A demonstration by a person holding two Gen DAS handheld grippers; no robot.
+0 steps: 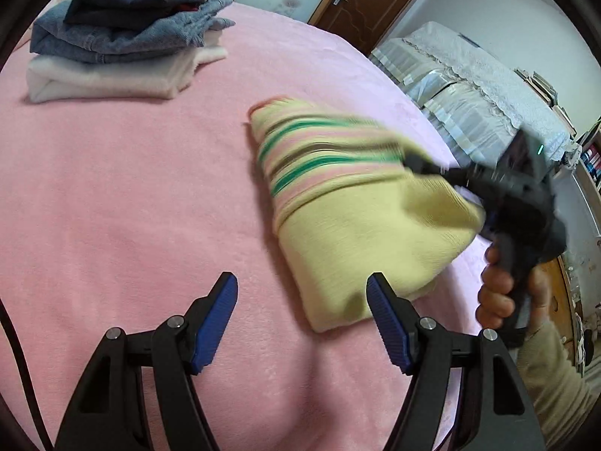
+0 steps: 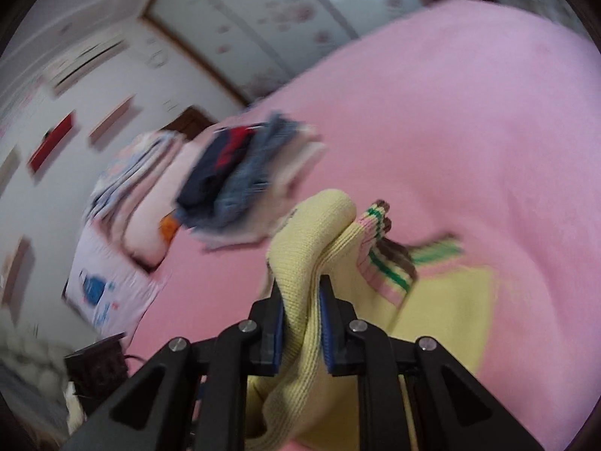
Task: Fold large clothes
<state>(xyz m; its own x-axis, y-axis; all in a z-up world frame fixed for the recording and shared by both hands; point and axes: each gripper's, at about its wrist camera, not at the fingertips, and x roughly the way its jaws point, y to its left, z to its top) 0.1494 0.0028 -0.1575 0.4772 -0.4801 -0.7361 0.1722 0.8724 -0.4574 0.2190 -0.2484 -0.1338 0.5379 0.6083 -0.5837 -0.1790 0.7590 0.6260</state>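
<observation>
A yellow knit sweater (image 1: 349, 225) with green, pink and brown stripes lies folded on the pink bed cover (image 1: 131, 195). My left gripper (image 1: 302, 297) is open and empty, just in front of the sweater's near corner. My right gripper (image 2: 300, 300) is shut on a fold of the yellow sweater (image 2: 311, 248) and lifts its edge. In the left wrist view the right gripper (image 1: 417, 161) reaches over the sweater's far right side, held by a hand (image 1: 499, 293).
A stack of folded clothes (image 1: 120, 37), white, blue denim and navy with red, sits at the far left of the bed; it also shows in the right wrist view (image 2: 240, 176). A covered sofa (image 1: 469, 90) and a wooden door (image 1: 368, 0) stand beyond the bed.
</observation>
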